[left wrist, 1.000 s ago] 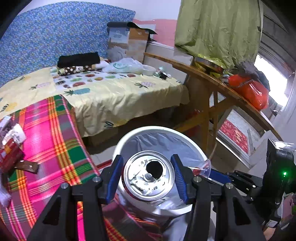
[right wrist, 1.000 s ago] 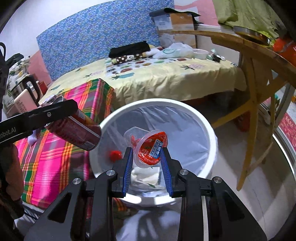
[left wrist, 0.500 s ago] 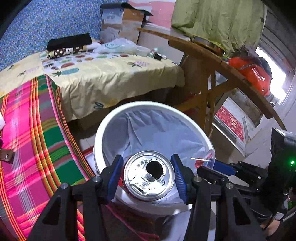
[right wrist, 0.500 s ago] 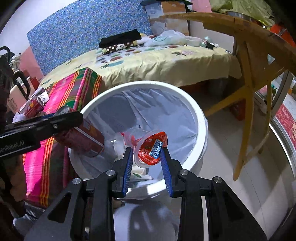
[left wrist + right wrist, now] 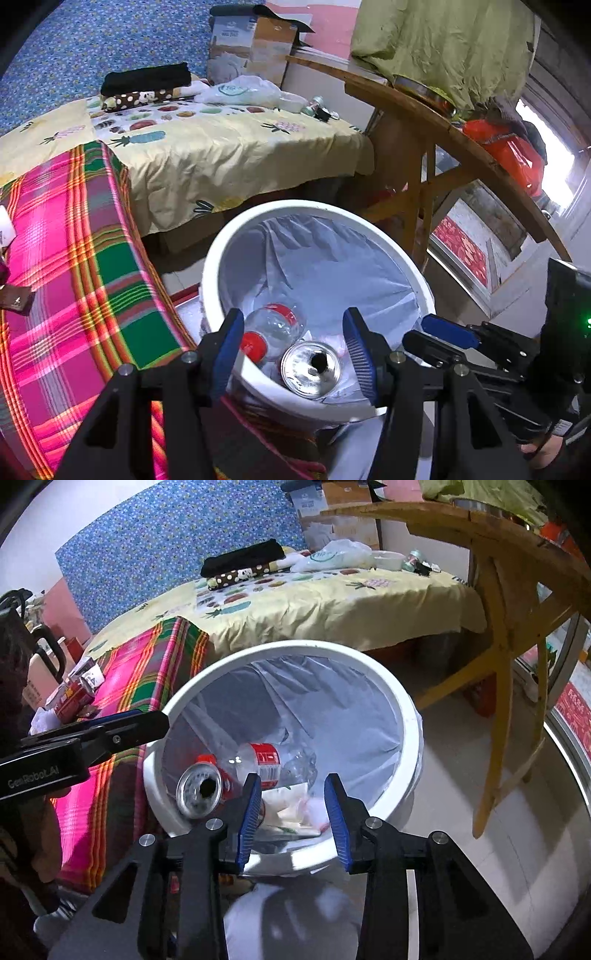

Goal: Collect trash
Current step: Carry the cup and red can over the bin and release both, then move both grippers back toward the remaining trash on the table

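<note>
A white bin (image 5: 236,236) with a pale liner (image 5: 369,709) stands on the floor. A red drink can (image 5: 311,369) lies inside it, also in the right wrist view (image 5: 201,790), beside a clear plastic bottle (image 5: 280,762) with a red label. My left gripper (image 5: 293,350) is open and empty just above the bin's near rim. My right gripper (image 5: 293,808) is open and empty over the bin's near side. The clear cup is in the bin below my right gripper (image 5: 310,808), blurred.
A table with a pink plaid cloth (image 5: 74,258) is left of the bin, with red packets (image 5: 74,698) on it. A bed with a yellow sheet (image 5: 221,147) is behind. A wooden table (image 5: 517,572) stands at the right.
Both grippers have opened. The red can left my left gripper and the clear cup left my right gripper; both dropped into the bin.
</note>
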Demonstrator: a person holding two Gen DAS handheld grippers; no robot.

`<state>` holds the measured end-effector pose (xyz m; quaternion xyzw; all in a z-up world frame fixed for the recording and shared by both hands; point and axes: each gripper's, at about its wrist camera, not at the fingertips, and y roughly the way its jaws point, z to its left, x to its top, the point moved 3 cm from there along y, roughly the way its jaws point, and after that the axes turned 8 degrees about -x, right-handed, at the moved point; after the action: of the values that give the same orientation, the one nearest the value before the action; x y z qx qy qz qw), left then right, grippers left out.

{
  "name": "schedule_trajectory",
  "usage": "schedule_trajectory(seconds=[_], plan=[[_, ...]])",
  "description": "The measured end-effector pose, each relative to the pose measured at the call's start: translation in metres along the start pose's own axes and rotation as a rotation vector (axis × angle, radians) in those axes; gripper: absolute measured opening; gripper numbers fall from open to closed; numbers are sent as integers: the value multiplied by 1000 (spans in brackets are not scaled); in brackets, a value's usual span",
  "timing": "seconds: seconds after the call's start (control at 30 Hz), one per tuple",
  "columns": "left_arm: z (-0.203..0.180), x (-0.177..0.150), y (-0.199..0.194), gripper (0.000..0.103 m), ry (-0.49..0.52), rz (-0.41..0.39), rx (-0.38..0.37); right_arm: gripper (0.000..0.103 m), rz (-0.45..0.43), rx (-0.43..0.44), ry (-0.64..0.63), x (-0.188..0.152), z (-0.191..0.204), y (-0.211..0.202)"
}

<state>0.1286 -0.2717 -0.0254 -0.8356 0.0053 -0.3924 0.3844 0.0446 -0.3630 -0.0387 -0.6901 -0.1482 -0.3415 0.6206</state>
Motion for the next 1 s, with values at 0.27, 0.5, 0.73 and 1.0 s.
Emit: schedule_trajectory(seconds=[0.27,0.5,0.73,1.0], plan=[[11,-5,-20,58,-29,-38,33,50,-41,13,-35,5,12,-12],[27,-17,-45,58,-51,-71,89,51,-55,19,-69,8,27,-17],[43,-30,-73,58,-80,-115,161,51,-80,56,-114,9,51,-24],[69,-52,-103,58,-125,-142,231,51,-78,115,-164,6,83,-25]])
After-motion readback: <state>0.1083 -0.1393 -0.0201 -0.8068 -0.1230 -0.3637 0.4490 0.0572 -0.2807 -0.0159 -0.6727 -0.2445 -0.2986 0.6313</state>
